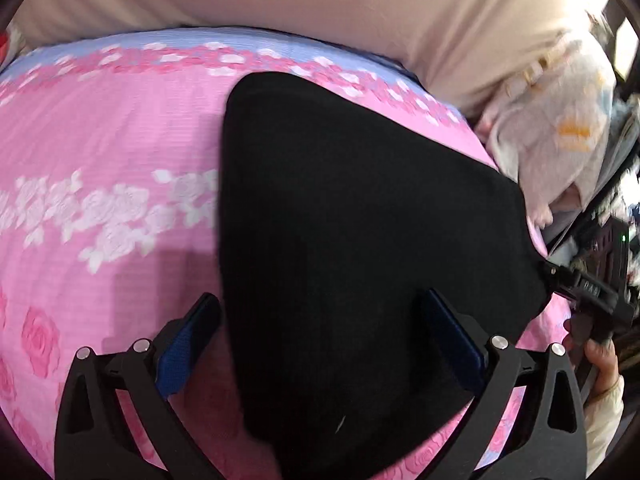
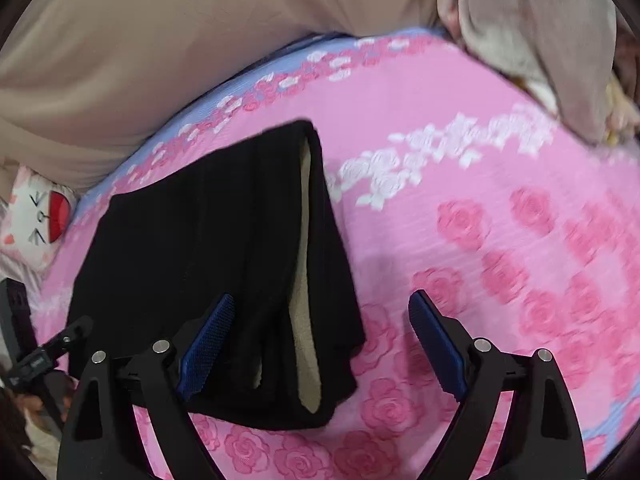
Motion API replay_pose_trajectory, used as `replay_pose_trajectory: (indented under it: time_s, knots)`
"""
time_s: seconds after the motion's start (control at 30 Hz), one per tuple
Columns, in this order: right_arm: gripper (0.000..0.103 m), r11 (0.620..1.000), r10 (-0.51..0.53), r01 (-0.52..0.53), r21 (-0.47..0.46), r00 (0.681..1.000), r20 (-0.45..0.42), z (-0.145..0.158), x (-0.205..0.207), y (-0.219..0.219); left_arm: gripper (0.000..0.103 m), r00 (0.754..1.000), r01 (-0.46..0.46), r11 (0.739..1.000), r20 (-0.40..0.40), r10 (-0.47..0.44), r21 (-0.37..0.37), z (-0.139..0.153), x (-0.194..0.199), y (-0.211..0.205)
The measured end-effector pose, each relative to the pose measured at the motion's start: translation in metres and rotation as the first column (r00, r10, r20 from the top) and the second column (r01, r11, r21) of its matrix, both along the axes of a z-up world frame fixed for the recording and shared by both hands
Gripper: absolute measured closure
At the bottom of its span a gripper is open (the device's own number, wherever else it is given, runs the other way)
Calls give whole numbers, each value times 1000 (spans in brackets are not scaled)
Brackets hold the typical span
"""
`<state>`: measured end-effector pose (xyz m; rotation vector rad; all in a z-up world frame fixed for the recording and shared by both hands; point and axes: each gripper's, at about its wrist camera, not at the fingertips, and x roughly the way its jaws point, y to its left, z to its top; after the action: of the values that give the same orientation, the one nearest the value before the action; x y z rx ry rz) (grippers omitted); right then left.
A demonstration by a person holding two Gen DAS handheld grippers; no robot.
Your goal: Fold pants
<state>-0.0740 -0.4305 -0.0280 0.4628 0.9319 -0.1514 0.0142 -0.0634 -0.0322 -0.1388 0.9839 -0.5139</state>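
The folded pants [image 2: 208, 248] lie on the bedspread [image 2: 460, 184], nearer its far edge. Behind that edge a pillow [image 2: 160, 52] rests against the bed. In the right wrist view a cushion [image 2: 34, 216] sits left of the pants and a bundle of cloth [image 2: 536, 40] lies far right.

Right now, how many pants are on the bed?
1. The black pants lie folded on the pink sheet, between both open grippers: left gripper, right gripper. Nothing else like them shows; the views are partial.
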Motion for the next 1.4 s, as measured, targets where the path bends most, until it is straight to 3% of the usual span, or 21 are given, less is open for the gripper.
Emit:
replay_pose_trajectory:
  time_s: [0.07,0.1,0.13,0.23,0.33,0.37,0.4,0.47,0.53,0.6,0.67,0.7,0.8,0.83,0.87,0.9,1.03,1.1,1.2,1.3,1.4]
  knots:
    - [37,995,16,-20,102,999,40,-8,4,3,51,999,48,997,-8,-48,-64,5,4,2]
    - [41,992,26,-31,120,998,50,-9,9,8,62,999,49,996,-9,-50,-73,11,7,7]
    - [59,995,36,-40,89,998,46,-2,12,17,77,998,65,994,-3,-65,-90,18,11,13]
    - [66,993,94,-102,62,987,128,41,10,45,82,996,87,989,21,-85,-121,50,20,39]
    - [67,978,200,-207,18,963,180,74,6,85,81,995,67,996,84,-63,-53,80,13,68]
    - [64,974,219,-225,12,960,174,72,5,95,75,994,58,998,89,-56,-28,84,9,77]
    - [59,973,225,-230,15,961,159,65,5,100,72,996,49,999,81,-48,1,82,4,87]
    - [56,975,219,-221,18,972,84,34,8,105,48,999,9,998,42,-11,67,67,-1,97]
    - [49,991,126,-126,50,992,2,2,4,93,40,996,-66,986,71,56,154,53,-14,105]
    - [49,987,69,-77,140,996,58,8,-4,82,37,993,-94,983,90,80,159,55,-28,112]
    - [42,998,40,-44,47,995,89,29,-4,85,14,988,-101,991,124,90,86,70,-36,115]
    - [35,998,55,-53,-24,993,106,42,2,89,12,983,-108,992,157,96,68,79,-37,111]
    - [32,986,116,-101,-129,986,117,55,31,106,12,969,-103,988,234,74,114,88,-33,89]
    - [42,984,134,-120,-135,986,103,51,40,109,12,967,-105,986,244,71,127,86,-31,82]
    - [92,977,170,-160,-138,983,63,42,55,115,12,968,-97,986,245,62,133,85,-27,75]
    - [97,974,184,-180,-135,983,22,33,66,115,12,972,-85,986,231,51,140,80,-23,68]
    - [97,965,181,-170,-199,983,39,35,74,115,12,978,-89,979,200,51,182,60,-15,55]
    - [87,978,142,-135,-160,989,33,31,70,105,12,979,-104,972,194,62,210,51,-13,53]
    - [83,982,106,-96,-163,993,58,42,52,109,12,981,-119,963,175,78,241,42,-8,51]
    - [82,977,158,-141,-158,983,97,55,38,127,12,980,-140,950,172,94,278,33,-5,49]
    - [82,950,254,-238,-200,965,57,48,46,158,8,977,-156,942,185,103,297,28,-4,47]
